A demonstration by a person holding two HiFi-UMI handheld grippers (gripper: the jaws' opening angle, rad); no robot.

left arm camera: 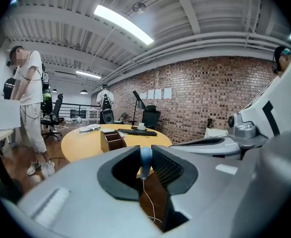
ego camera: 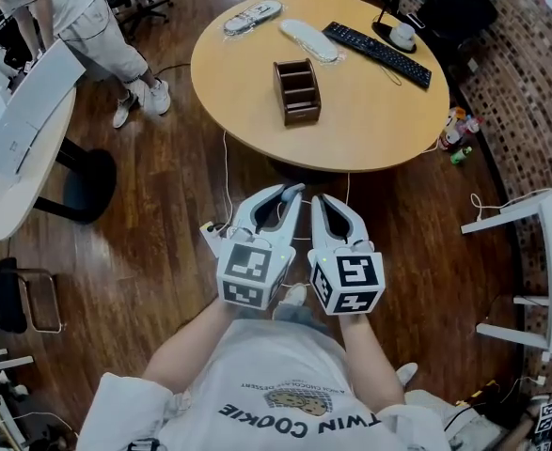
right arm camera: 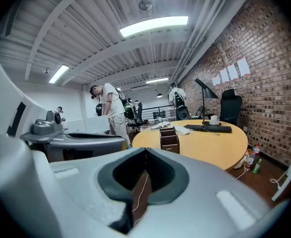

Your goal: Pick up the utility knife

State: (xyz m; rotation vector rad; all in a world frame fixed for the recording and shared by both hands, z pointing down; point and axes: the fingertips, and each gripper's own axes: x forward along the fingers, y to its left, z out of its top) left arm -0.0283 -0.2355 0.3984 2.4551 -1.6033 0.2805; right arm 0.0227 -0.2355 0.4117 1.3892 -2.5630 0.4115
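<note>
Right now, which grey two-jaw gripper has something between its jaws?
The left gripper: a slim blue-grey object sits between its jaws; the right gripper is shut, empty.

Premises: an open-plan office. Evidence: a round bench (ego camera: 351,120) ahead of the jaws carries a keyboard (ego camera: 377,54) and a wooden desk organiser (ego camera: 297,91). A black swivel chair (right arm camera: 231,105) stands beyond it. Papers (left arm camera: 158,93) are pinned to the brick wall (left arm camera: 209,98) right of the jaws. Strip lights (right arm camera: 154,26) run overhead. White desks (ego camera: 22,139) stand to the left.
</note>
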